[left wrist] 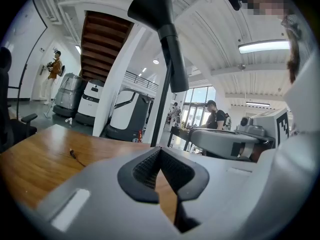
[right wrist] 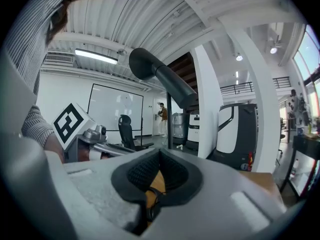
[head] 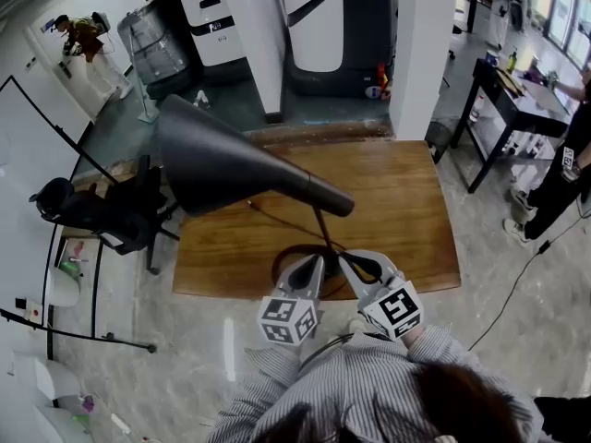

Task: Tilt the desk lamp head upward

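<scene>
A desk lamp stands on the wooden table (head: 406, 210). Its big dark cone head (head: 222, 169) points up and to the left on a thin black stem (head: 323, 229), which rises from a ring base (head: 286, 252). My left gripper (head: 317, 260) and right gripper (head: 343, 258) hover side by side at the table's front edge, just in front of the base, apart from the lamp. Both are shut with nothing held. The left gripper view shows the head (left wrist: 152, 4) high above my shut jaws (left wrist: 161, 151). In the right gripper view the head (right wrist: 160, 76) is above the jaws (right wrist: 159, 154), with black cord below them.
A black office chair (head: 102, 210) stands left of the table. A white pillar (head: 420, 53) and dark machines (head: 328, 26) are behind it. At the right are a black bench (head: 512, 100) and a person (head: 568, 173). A thin cable (left wrist: 75, 156) lies on the tabletop.
</scene>
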Demonstrator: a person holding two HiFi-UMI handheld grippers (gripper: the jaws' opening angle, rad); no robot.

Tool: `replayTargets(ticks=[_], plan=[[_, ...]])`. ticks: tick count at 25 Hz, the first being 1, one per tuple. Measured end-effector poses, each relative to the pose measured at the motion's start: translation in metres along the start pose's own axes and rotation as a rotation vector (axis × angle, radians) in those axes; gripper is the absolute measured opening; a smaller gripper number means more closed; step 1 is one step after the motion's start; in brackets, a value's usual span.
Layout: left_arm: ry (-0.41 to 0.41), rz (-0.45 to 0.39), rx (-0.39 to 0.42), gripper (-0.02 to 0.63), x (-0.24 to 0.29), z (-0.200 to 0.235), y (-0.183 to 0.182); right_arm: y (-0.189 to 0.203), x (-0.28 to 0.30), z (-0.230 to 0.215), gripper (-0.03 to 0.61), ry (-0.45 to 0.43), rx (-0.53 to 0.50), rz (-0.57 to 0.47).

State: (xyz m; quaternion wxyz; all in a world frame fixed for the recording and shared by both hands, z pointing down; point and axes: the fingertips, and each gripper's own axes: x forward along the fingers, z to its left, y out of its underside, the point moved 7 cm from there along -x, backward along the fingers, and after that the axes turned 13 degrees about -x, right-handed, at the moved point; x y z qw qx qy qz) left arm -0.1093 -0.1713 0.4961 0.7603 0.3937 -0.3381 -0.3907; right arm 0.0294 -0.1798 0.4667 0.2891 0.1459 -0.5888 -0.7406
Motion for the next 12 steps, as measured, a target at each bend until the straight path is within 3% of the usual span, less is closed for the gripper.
replayTargets(ticks=[12], plan=[[0.003, 0.007, -0.010, 0.005, -0.0021, -0.0006, 0.0015, -0.0005, 0.0012, 0.0053, 0.002, -0.004, -0.010, 0.001]])
